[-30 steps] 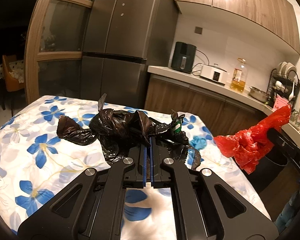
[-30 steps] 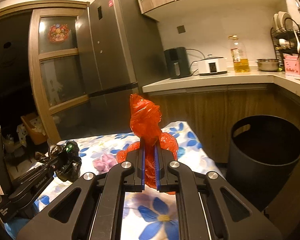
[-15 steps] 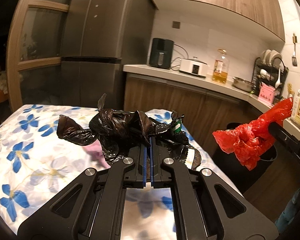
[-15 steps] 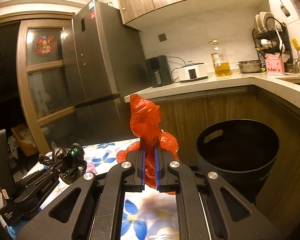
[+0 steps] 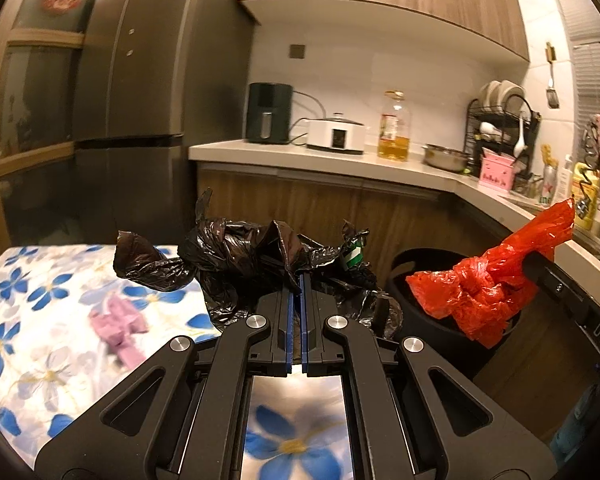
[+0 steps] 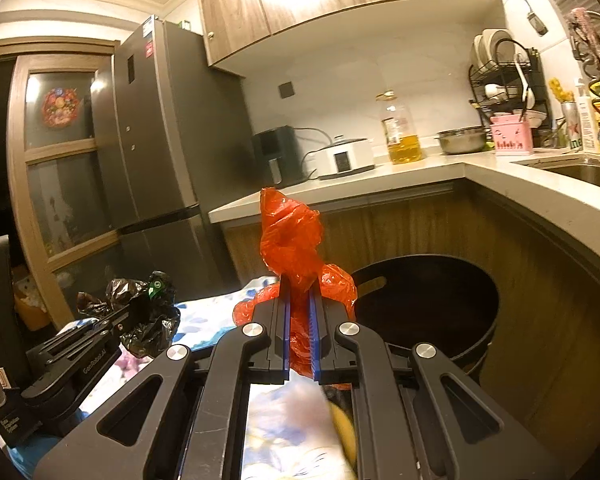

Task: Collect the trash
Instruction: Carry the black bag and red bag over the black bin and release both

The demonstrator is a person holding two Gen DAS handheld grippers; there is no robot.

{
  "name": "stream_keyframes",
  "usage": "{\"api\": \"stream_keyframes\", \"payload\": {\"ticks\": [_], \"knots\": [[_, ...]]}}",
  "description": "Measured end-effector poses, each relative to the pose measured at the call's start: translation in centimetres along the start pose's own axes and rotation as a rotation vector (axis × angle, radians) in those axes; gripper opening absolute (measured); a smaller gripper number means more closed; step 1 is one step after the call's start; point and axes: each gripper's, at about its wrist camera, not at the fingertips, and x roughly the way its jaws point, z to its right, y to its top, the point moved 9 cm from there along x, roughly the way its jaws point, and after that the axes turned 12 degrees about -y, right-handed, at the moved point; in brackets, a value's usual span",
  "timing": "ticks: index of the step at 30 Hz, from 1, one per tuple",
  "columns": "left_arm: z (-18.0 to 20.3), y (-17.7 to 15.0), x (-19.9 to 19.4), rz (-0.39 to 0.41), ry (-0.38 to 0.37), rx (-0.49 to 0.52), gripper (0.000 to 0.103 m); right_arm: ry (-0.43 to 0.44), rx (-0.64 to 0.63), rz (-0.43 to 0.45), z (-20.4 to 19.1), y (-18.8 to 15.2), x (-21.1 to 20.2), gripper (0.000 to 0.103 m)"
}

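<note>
Fingers (image 5: 284, 312) pinch crinkled black plastic bag (image 5: 236, 256); others, glossy red bag (image 6: 292, 240).

Both grippers carried their loads off the blue-flowered tablecloth (image 5: 32, 304) toward the round black plastic bin (image 6: 428, 312). The crumpled red plastic bag (image 6: 296, 248) now hung at the bin's rim; the crumpled black plastic bag (image 5: 236, 256) reached the table's edge.

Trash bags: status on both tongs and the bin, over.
Left tongs shut on black bag. Right tongs shut on red bag. Black bin ahead, mouth open, nothing blocking.
</note>
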Motion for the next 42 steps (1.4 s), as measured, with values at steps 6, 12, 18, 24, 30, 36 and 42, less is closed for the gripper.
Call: {"api": "stream_keyframes", "payload": {"ticks": [6, 12, 18, 24, 30, 36, 42], "knots": [[3.6, 0.5, 1.9, -0.003, -0.048, 0.040, 0.001, -0.053, 0.008, 0.024, 2.7, 0.9, 0.2, 0.009], [6.9, 1.4, 4.2, 0.002, -0.098, 0.071, 0.001, -0.110, 0.032, 0.048, 5.7, 2.2, 1.0, 0.009], [9.9, 2.2, 6.4, 0.010, -0.156, 0.083, 0.001, -0.166, 0.031, 0.058, 7.8, 2.8, 2.4, 0.009], [11.6, 1.9, 9.2, -0.017, -0.194, 0.080, 0.001, -0.183, 0.031, 0.049, 8.8, 2.9, 3.8, 0.009], [12.1, 1.5, 11.3, -0.045, -0.217, 0.067, 0.001, -0.181, 0.032, 0.038, 9.1, 2.8, 4.8, 0.009], [12.5, 1.1, 12.7, -0.063, -0.229, 0.073, 0.002, -0.175, 0.029, 0.025, 9.1, 2.6, 6.0, 0.009], [12.8, 0.6, 13.7, -0.081, -0.241, 0.079, 0.002, -0.164, 0.037, 0.020, 9.4, 2.5, 6.7, 0.018]]}}
